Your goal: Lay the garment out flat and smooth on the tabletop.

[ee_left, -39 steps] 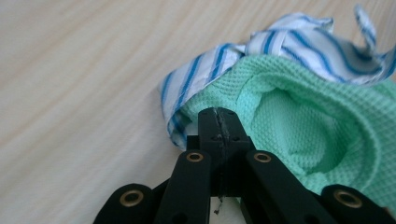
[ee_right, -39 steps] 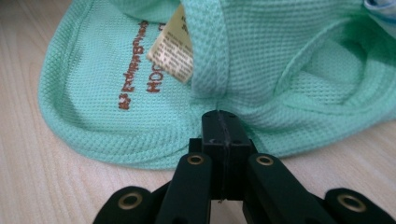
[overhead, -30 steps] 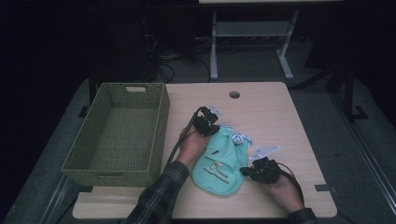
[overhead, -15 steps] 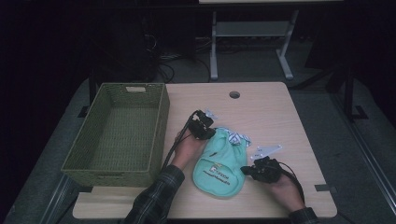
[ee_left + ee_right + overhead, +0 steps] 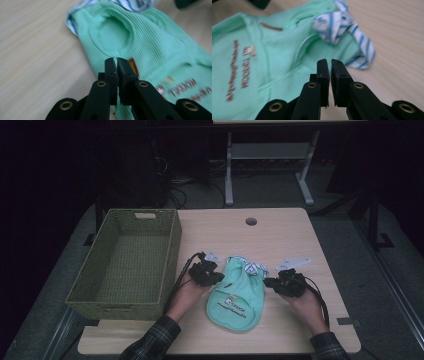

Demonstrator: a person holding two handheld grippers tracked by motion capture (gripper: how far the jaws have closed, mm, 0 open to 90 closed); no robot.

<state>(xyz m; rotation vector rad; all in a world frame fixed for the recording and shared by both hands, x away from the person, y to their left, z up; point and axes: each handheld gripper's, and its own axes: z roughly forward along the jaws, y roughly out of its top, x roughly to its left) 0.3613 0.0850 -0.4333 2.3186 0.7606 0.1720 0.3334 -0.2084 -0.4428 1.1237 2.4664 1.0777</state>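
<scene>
So the little mint-green shirt [image 5: 236,295] is lying flat near the front middle of the table [image 5: 280,230], print side up, striped collar [image 5: 342,27] pointing away from the person. A second ago it looked more bunched, with the left tongs [image 5: 219,278] up by the collar end. That hand has since slid back toward the person and out a bit, and the shirt looks more spread out now.

In the left gripper view the left tongs are clenched tight, tips right at the seam of the arm hole. There's a tiny pucker there, but I honestly can't tell whether they're pinching cloth or just resting against it.

The right tongs [image 5: 268,281] have moved up along the other side, from the hem end toward the collar. Their jaws have just been opening: there's a thin gap with nothing in it, and the shirt's edge sits just past the tips.

My guess is the smoothing-out is about done and a fold comes next. The green basket [image 5: 172,245] on the left is still empty.
</scene>
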